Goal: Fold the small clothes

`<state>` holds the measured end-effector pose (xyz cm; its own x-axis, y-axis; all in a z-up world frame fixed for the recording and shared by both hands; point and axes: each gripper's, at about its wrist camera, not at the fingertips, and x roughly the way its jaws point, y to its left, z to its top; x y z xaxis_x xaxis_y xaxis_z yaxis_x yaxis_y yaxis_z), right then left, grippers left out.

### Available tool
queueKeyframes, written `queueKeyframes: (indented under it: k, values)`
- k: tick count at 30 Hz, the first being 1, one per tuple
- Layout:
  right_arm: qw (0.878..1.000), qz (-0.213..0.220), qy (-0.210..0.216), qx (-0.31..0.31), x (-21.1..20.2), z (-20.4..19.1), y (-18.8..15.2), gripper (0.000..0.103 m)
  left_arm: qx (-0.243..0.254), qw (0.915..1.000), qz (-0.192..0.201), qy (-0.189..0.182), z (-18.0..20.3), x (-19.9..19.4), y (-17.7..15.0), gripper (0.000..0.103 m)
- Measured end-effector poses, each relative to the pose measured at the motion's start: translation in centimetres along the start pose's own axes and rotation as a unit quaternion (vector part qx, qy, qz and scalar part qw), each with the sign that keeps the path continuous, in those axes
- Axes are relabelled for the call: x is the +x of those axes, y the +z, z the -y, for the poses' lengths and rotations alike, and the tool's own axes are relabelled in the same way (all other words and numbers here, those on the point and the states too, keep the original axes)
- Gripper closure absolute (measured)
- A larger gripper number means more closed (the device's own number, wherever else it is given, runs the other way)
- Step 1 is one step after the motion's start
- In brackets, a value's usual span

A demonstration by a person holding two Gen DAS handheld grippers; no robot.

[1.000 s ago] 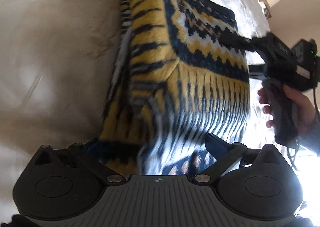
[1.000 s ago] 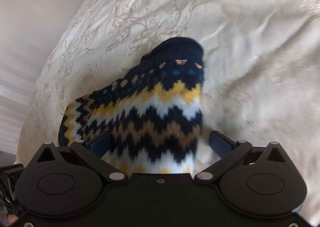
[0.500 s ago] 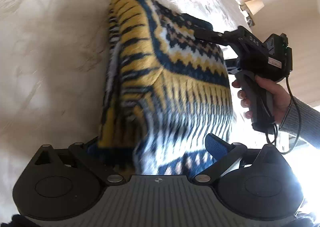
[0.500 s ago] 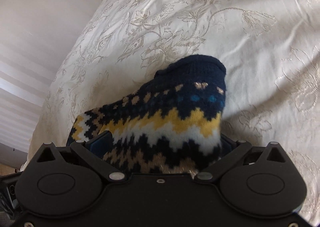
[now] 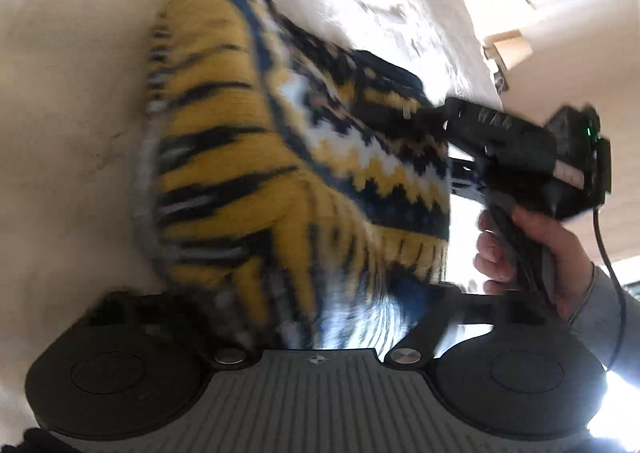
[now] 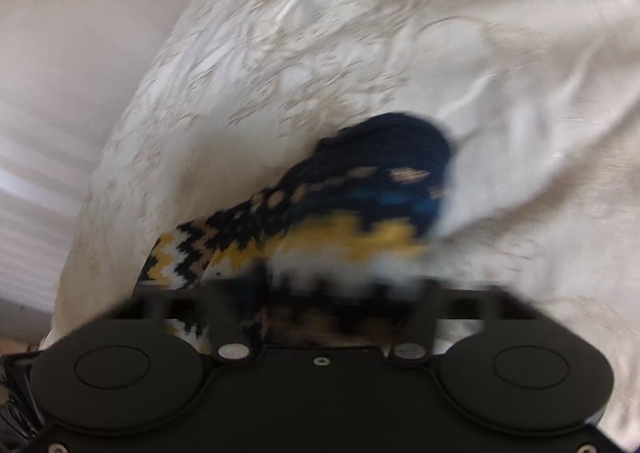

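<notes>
Both wrist views close, angled down; share sweater (image 5: 304,173) on bedspread (image 6: 360,53).

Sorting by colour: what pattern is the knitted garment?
Garment: navy, yellow and white zigzags; clearest in left wrist view.

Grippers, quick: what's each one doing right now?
Left gripper: jaws just closing around the yellow, navy and white knitted sweater.
Right gripper: closing on the same sweater's navy end; grip blurred.

no readable text, labels or numbers anywhere
</notes>
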<state>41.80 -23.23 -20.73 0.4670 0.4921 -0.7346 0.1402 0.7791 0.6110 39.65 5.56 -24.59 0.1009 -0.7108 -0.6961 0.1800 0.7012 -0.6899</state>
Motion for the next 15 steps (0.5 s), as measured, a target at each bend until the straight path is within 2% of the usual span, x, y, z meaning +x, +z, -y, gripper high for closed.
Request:
queueKeyframes:
  k: [1, 4, 8, 15]
  values:
    - [1.0, 0.004, 0.002, 0.006, -0.5, 0.1, -0.2, 0.063, 0.007, 1.0, -0.001, 0.005, 0.1, -0.6, -0.1, 0.055]
    - [1.0, 0.022, 0.007, 0.014, -2.6, -0.9, -0.9, 0.066, 0.041, 0.9991, 0.0, 0.008, 1.7, -2.2, -0.7, 0.06]
    - [0.998, 0.047, 0.019, 0.024, -6.3, -2.6, -2.1, 0.066, 0.057, 0.9983, -0.003, -0.008, 4.3, -4.1, -2.0, 0.061]
    - [0.998, 0.068, 0.004, 0.015, -14.6, -3.5, -4.7, 0.066, 0.091, 0.9947, -0.022, -0.042, 9.2, -6.5, -5.9, 0.061]
